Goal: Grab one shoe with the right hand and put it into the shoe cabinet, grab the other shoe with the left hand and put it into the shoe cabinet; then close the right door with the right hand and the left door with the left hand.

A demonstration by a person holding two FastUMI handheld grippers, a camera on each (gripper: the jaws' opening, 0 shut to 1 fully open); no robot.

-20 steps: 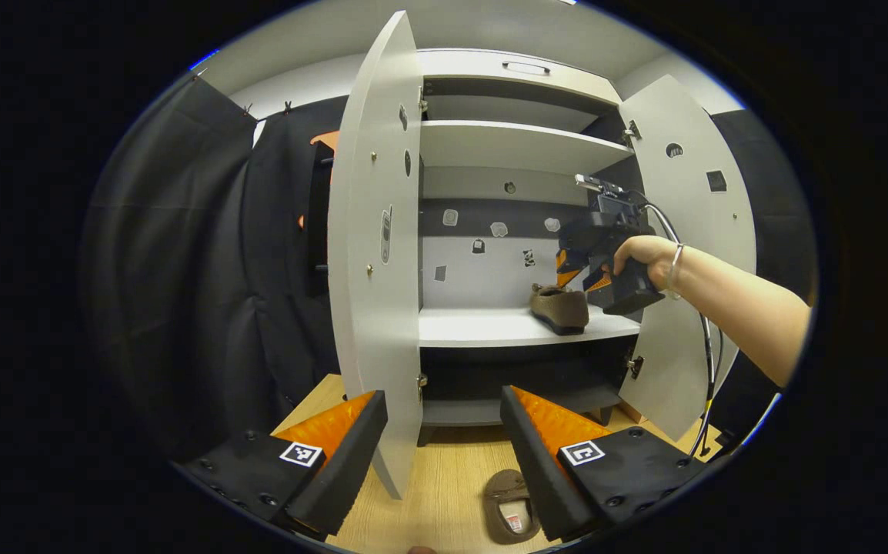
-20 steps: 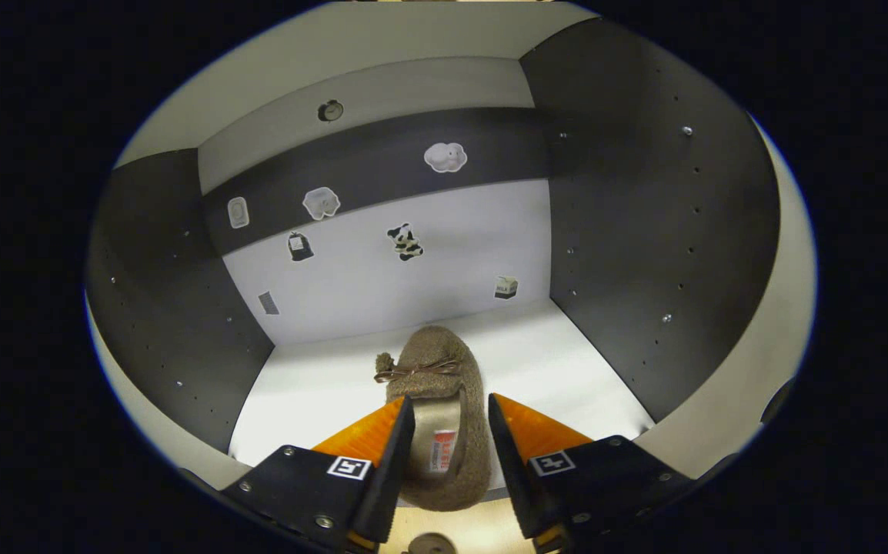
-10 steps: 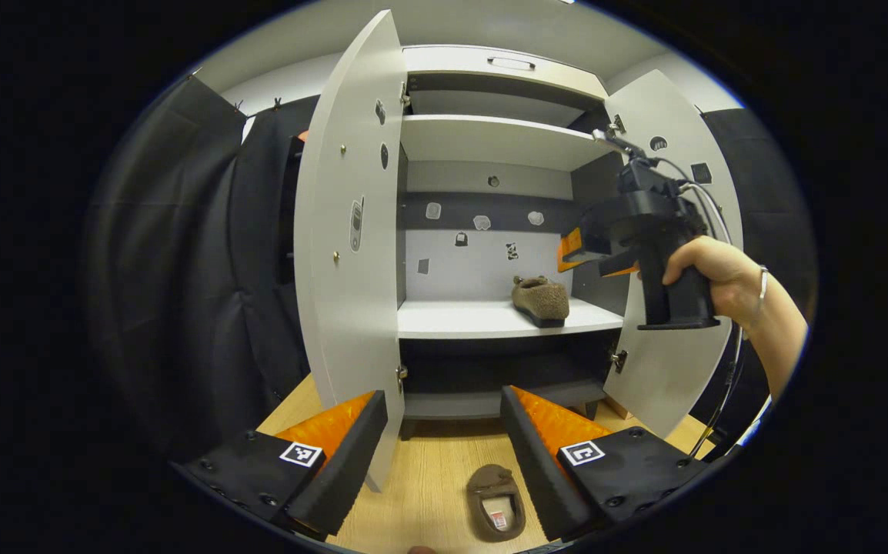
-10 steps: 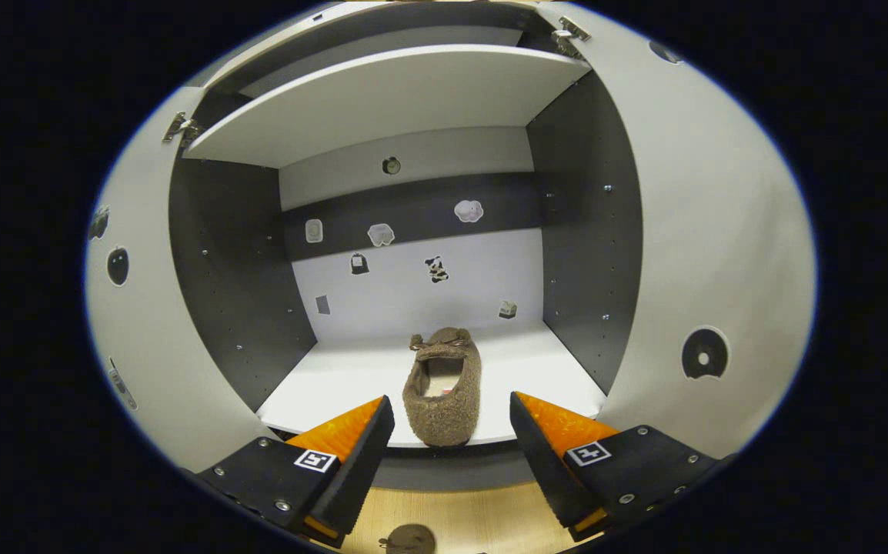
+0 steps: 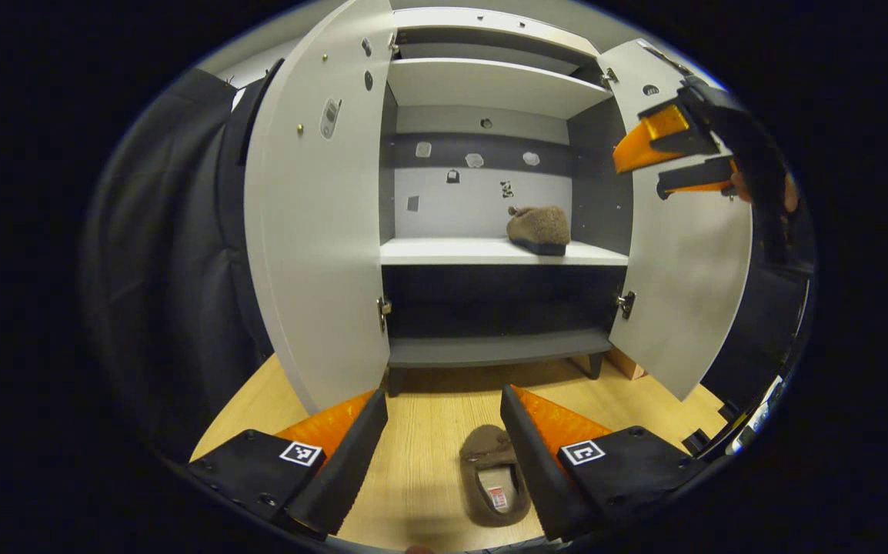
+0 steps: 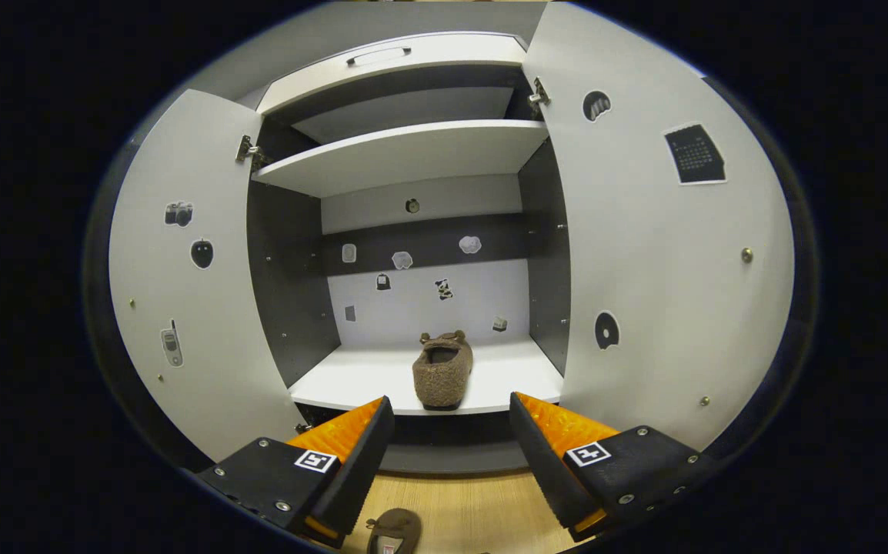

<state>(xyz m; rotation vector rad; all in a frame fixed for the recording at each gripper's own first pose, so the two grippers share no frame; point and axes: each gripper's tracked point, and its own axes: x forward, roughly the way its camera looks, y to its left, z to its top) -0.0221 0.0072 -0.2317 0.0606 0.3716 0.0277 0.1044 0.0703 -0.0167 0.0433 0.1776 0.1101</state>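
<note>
**Inspector A:** Shoe cabinet (image 6: 405,154) first; both doors stand wide open, left door (image 6: 182,308) and right door (image 6: 667,269), pale panels with small stickers on their inner faces; interior walls dark, shelves white; a wooden floor (image 5: 428,431) lies in front.

**Inspector B:** Confirmed; and the footwear?

**Inspector A:** One shoe on the shelf (image 6: 442,375), a brown fuzzy slipper with a small bow at the toe, dark sole, toe pointing inward; it sits on the middle shelf (image 6: 352,381), right of centre, heel close to the front edge; the left gripper view has it at (image 5: 539,229). The second shoe on the floor (image 5: 490,477), same brown fuzzy make, lies before the cabinet, opening upward, a tag visible inside.

**Inspector B:** Tools?

**Inspector A:** Right hand-held gripper (image 6: 450,431), fingers spread, nothing between them, clear of the shelf; seen also at the upper right of the left gripper view (image 5: 663,165), near the right door. Left hand-held gripper (image 5: 444,431), fingers parted, empty, above the floor shoe.
</note>
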